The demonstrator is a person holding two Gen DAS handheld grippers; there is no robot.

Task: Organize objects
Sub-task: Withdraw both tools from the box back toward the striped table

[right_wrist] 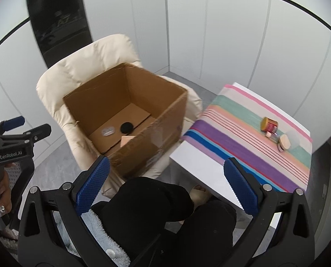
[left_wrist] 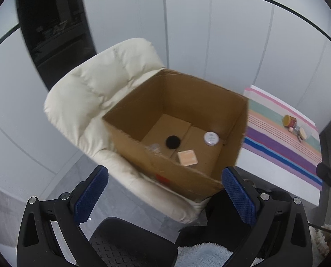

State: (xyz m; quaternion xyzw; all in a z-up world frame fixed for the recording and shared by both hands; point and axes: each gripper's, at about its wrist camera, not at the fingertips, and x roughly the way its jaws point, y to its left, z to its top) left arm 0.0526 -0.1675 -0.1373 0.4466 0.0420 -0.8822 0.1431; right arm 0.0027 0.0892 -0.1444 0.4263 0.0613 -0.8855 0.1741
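1. Grippers both hang in the air above the person's lap, tilted down toward the scene; neither touches anything.
2. Left gripper point(left_wrist: 165, 191): jaws spread wide, nothing between the blue pads point(left_wrist: 91, 192). It points at the box point(left_wrist: 187, 102), whose near corner sits just beyond the fingertips.
3. Right gripper point(right_wrist: 166, 182): jaws likewise spread wide and empty. It looks over the gap between the box point(right_wrist: 156, 133) and the table point(right_wrist: 194, 155), above the person's black-clad knees point(right_wrist: 152, 202).
4. From the right wrist view, the left gripper point(right_wrist: 29, 126) shows at the left edge, held by a hand point(right_wrist: 1, 198) with decorated nails.
5. The box stands open on a cream chair point(left_wrist: 92, 89). On its floor lie a black disc point(left_wrist: 172, 142), a white round lid point(left_wrist: 211, 138), a tan square point(left_wrist: 187, 158) and a clear item point(left_wrist: 154, 148), too faint to name.
6. The table, just right of the chair, carries a striped cloth point(right_wrist: 243, 142). Near its far edge lie a yellow-capped jar point(right_wrist: 269, 124) on its side, a small bottle point(right_wrist: 274, 136), a tan puff point(right_wrist: 285, 144) and a clear cup point(right_wrist: 294, 139), all close together.
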